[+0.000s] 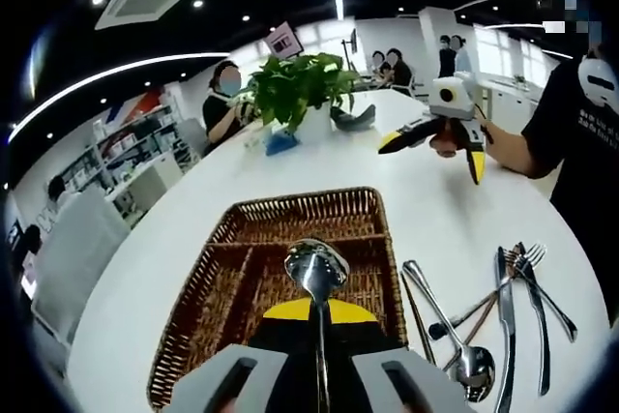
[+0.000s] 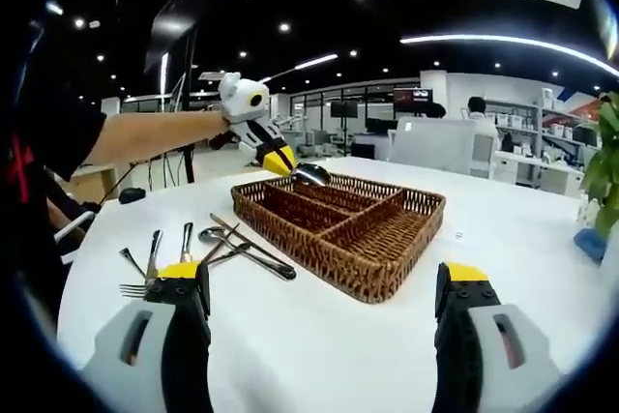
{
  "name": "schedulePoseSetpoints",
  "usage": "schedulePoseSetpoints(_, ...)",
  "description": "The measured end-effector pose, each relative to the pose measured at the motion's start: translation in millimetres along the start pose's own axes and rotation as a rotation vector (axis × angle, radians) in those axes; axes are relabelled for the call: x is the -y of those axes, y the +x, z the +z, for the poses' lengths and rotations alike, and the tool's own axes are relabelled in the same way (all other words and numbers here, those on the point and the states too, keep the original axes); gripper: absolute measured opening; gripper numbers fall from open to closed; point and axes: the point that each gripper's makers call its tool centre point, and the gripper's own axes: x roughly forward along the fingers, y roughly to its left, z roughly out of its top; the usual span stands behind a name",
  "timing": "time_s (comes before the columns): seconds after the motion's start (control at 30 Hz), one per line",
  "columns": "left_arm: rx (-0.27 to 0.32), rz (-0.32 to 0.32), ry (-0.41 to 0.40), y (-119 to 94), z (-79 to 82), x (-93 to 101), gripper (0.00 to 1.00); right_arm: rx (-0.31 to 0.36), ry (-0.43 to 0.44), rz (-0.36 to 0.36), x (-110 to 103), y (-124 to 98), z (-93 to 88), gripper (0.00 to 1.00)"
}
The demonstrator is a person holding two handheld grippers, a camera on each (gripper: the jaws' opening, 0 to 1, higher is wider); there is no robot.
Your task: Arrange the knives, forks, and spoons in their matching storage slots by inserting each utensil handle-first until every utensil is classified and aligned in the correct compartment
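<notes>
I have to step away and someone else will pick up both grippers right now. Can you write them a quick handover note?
Left gripper: shut on a spoon, bowl forward, held over the near end of the wicker tray.
Right gripper: open, holding nothing, hovering above the white table beside the tray.
Loose cutlery pile of knives, forks and spoons lies on the table beside the tray.
Done: no utensil visible in any compartment.
Left: slot this spoon, then sort the pile.
</notes>
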Motion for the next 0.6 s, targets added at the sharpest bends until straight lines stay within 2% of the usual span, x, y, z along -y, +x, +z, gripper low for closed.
schedulePoseSetpoints(0.1, 0.002, 0.003, 0.001, 1.6, 0.4, -8.8, 0.01, -0.020, -0.009, 0.004, -0.4, 0.5, -4.0, 0.99)
schedulePoseSetpoints(0.2, -0.029, 0.021, 0.024, 5.2, -2.7, -22.2, 0.01, -0.026, -0.009, 0.004, 0.4, 0.3, -5.6, 0.99)
schedulePoseSetpoints(0.4, -0.045, 0.037, 0.066, 13.7, -2.5, -44.9, 0.00, -0.030, -0.008, -0.003, 5.0, -0.1, -7.2, 0.99)
schedulePoseSetpoints(0.47, -0.036, 0.025, 0.094, 18.9, -1.5, -50.5, 0.00, -0.031, -0.009, -0.005, 6.1, -0.3, -7.5, 0.99)
schedulePoseSetpoints(0.6, -0.064, 0.008, 0.105, 29.3, -5.0, -62.1, 0.00, -0.034, -0.005, -0.005, 7.3, 0.6, -9.0, 0.99)
